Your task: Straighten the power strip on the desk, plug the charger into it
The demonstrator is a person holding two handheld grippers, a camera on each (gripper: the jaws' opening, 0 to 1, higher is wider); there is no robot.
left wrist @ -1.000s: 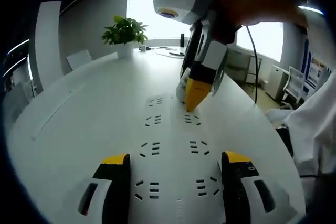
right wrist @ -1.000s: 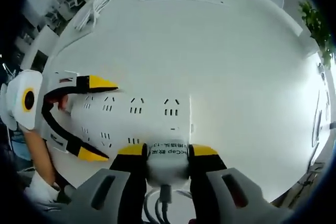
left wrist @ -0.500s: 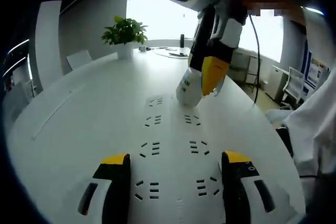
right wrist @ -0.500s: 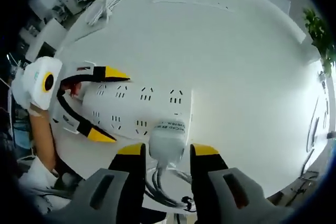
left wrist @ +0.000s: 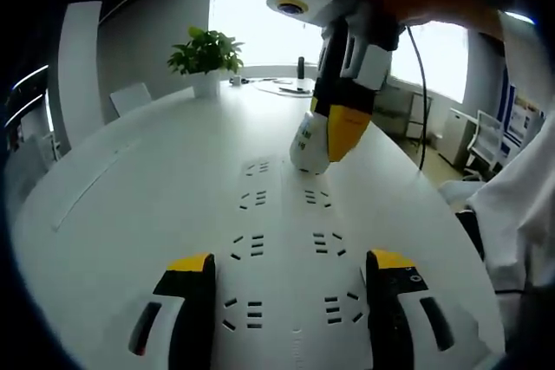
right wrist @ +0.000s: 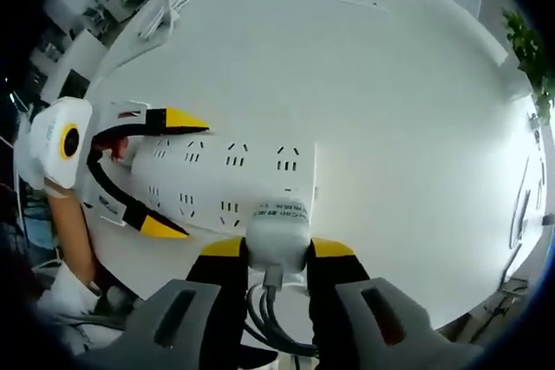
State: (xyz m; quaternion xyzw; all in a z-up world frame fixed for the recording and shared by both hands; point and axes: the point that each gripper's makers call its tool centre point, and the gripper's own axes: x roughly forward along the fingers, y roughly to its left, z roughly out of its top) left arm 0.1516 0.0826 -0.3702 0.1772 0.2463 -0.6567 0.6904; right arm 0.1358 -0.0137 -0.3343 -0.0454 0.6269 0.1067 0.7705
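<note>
A: Largest item first. What carries everything?

B: A big white oval desk (left wrist: 130, 188). A flat white multi-socket power strip (left wrist: 282, 249) lies on it, running straight away from the left gripper (left wrist: 290, 288).

A: Left gripper state?

B: Jaws spread wide, yellow-tipped, one on each long side of the strip's near end. In the right gripper view it (right wrist: 156, 175) brackets that same end of the strip (right wrist: 221, 184); whether the tips touch the strip I cannot tell.

A: And the right gripper?

B: The right gripper (right wrist: 276, 253) is clamped on a small white rounded charger block (right wrist: 277, 236), label facing up. A grey cable (right wrist: 269, 318) trails from the charger back between the jaws.

A: Charger position relative to the strip?

B: At the strip's far end, on the last socket row. In the left gripper view the charger (left wrist: 309, 143) stands tilted on the strip, held by the right gripper (left wrist: 334, 132). Fully seated or not: cannot tell.

A: Anything beyond the strip?

B: A green potted plant (left wrist: 205, 56) at the desk's far edge.
</note>
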